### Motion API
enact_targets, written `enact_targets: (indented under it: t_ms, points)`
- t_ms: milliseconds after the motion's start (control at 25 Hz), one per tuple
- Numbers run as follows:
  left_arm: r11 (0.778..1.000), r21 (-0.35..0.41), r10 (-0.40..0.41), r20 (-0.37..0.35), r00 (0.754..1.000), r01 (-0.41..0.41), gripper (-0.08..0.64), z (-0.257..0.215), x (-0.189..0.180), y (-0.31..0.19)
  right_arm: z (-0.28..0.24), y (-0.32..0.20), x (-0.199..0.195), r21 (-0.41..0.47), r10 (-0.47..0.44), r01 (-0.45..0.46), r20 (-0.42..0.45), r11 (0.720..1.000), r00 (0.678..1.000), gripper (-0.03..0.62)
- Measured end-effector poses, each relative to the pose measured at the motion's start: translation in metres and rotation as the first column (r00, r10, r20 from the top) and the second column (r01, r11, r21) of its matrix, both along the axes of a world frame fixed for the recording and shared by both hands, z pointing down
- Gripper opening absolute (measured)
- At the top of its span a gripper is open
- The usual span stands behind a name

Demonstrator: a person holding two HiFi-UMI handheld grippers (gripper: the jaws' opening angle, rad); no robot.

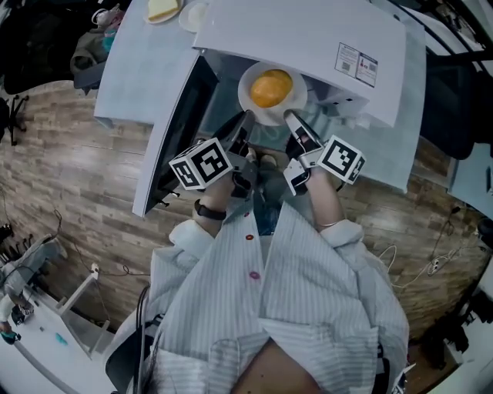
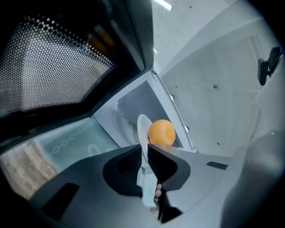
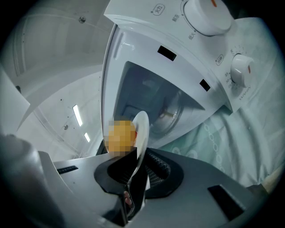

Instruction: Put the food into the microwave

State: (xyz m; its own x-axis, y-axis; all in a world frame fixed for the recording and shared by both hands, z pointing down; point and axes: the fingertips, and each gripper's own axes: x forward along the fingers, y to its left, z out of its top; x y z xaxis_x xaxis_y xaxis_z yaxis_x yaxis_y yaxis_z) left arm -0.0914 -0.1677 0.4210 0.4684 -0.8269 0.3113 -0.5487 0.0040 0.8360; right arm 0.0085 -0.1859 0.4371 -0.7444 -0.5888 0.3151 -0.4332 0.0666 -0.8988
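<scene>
A white plate (image 1: 254,104) bearing a round orange food (image 1: 271,88) hangs in front of the open white microwave (image 1: 308,38). My left gripper (image 1: 245,119) is shut on the plate's left rim and my right gripper (image 1: 291,118) on its right rim. In the left gripper view the plate (image 2: 143,129) stands edge-on between the jaws (image 2: 143,150), with the orange food (image 2: 162,132) just beyond and the cavity (image 2: 133,104) behind. In the right gripper view the plate (image 3: 141,129) sits between the jaws (image 3: 138,158), facing the cavity (image 3: 156,107).
The microwave door (image 1: 173,131) is swung open at the left; its mesh window (image 2: 53,62) is close to my left gripper. Control knobs (image 3: 240,69) are on the right of the front. A plate with bread (image 1: 163,9) lies on the pale tablecloth (image 1: 146,61) behind.
</scene>
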Motion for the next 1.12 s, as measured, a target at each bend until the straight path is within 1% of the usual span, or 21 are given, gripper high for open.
enact_targets:
  t_ms: [240, 400, 600, 920, 1120]
  points:
    - [0.999, -0.005, 0.054, 0.023, 0.998, -0.054, 0.041, 0.015, 0.002, -0.012, 0.015, -0.009, 0.003, 0.028, 0.031, -0.031, -0.021, 0.999, 0.999, 0.063]
    - [0.997, -0.004, 0.073, 0.022, 0.997, -0.073, 0.041, 0.022, 0.004, -0.023, 0.025, -0.015, 0.004, 0.034, 0.061, -0.059, -0.04, 0.998, 0.997, 0.067]
    - [0.995, -0.014, 0.099, 0.043, 0.994, -0.099, 0.041, 0.035, 0.008, -0.033, 0.039, -0.025, 0.008, 0.043, 0.086, -0.083, -0.071, 0.996, 0.994, 0.075]
    - [0.995, -0.005, 0.098, 0.06, 0.993, -0.098, 0.041, 0.048, 0.009, -0.056, 0.051, -0.049, 0.009, 0.08, 0.118, -0.11, -0.108, 0.991, 0.987, 0.084]
    - [0.996, -0.009, 0.094, 0.045, 0.995, -0.094, 0.042, 0.056, 0.011, -0.068, 0.056, -0.059, 0.012, 0.105, 0.133, -0.119, -0.137, 0.987, 0.982, 0.089]
